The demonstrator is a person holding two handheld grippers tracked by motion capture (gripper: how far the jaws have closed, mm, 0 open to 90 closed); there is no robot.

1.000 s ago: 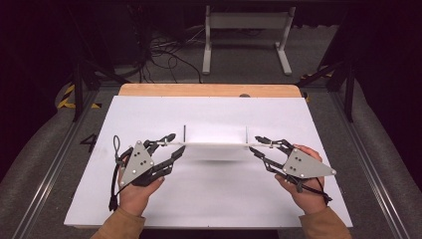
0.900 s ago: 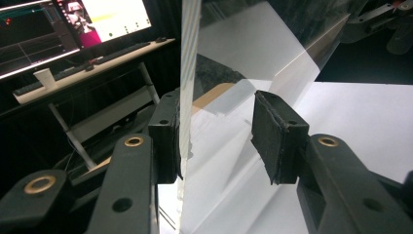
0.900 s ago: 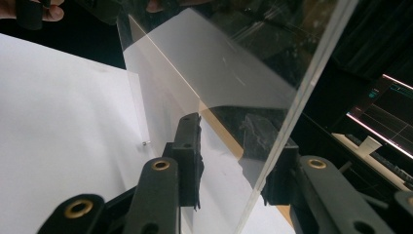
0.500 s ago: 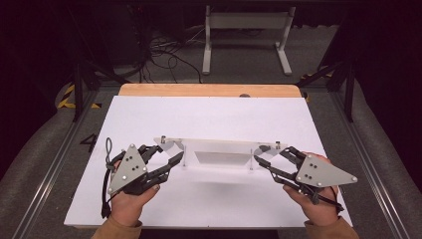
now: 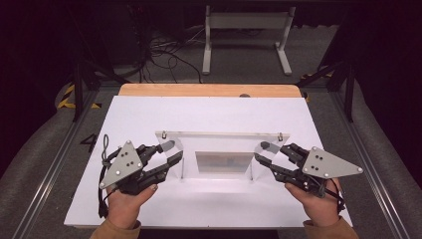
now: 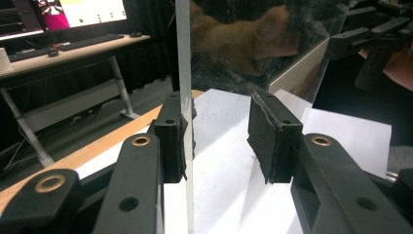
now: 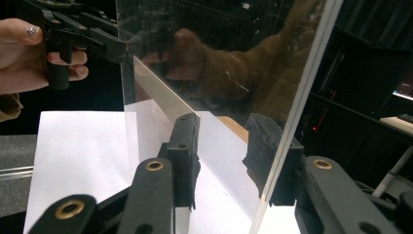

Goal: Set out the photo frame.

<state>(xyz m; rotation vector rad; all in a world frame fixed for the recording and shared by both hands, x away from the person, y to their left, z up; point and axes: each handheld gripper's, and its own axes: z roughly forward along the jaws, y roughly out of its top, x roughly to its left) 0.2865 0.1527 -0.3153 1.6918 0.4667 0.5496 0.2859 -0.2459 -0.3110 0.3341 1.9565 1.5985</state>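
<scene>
Plastic, see-through like glass, makes up the clear stand (image 5: pixel 221 149), and it is right between the two claws. It has a long top edge and a side wall at each end. I cannot tell if its bottom touches the white board (image 5: pixel 219 114) under it.

The left claw (image 5: pixel 166 155) is at the stand's left end. In the left gripper view the thin edge of the stand (image 6: pixel 184 58) runs up between the jaws of the left claw (image 6: pixel 219 126). One pad is right against that edge. The other pad is well apart from it, so this claw is open and does not squeeze.

The right claw (image 5: pixel 263 157) is at the stand's other end. In the right gripper view the clear wall (image 7: pixel 219 58) stands between the jaws of the right claw (image 7: pixel 224 146). It is close to one pad and apart from the other. These jaws have just been opening, and they are open around the wall.

Behind each claw is the hand that holds it, the left hand (image 5: pixel 124 201) and the right hand (image 5: pixel 321 201). Past the far edge of the white board is a strip of wooden table (image 5: pixel 209 90).
</scene>
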